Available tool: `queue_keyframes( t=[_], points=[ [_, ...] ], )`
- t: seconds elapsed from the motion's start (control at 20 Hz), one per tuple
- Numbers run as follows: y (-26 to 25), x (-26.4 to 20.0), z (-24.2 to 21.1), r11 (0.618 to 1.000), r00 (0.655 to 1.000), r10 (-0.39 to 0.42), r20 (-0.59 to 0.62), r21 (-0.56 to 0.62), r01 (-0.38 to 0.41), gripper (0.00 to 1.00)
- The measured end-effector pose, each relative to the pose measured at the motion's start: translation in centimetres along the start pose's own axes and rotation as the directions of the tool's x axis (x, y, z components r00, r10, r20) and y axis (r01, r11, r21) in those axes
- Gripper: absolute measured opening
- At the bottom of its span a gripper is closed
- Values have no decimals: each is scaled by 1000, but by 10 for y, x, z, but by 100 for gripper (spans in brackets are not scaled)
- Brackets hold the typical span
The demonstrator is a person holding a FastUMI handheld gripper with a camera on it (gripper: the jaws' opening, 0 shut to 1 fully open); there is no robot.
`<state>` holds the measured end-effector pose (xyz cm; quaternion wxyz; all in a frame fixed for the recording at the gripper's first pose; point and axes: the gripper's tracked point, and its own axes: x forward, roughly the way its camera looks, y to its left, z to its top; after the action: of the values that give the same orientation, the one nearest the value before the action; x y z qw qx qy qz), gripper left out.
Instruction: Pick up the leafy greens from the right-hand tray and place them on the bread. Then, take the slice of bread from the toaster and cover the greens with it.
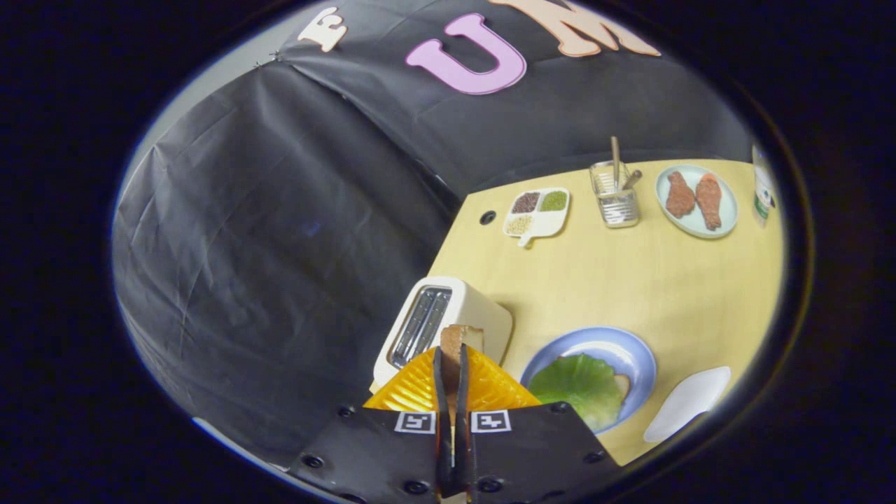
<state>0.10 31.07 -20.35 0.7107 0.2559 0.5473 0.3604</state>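
tongs at lower centre pinch the bread edge-on, lifted clear of the toaster; right of it, greens on the plate await covering.

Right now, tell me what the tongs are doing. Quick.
Tongs: closed on the slice of bread, one finger on each face, held above the toaster.

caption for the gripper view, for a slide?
Gripper shut on bread slice above toaster; greens already on blue plate.
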Motion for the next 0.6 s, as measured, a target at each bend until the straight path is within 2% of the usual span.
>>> queue_keyframes(
  t=[0.6],
  points=[
    [-68, 14, -43, 995, 997, -43, -66, 84, 49, 5]
  ],
)
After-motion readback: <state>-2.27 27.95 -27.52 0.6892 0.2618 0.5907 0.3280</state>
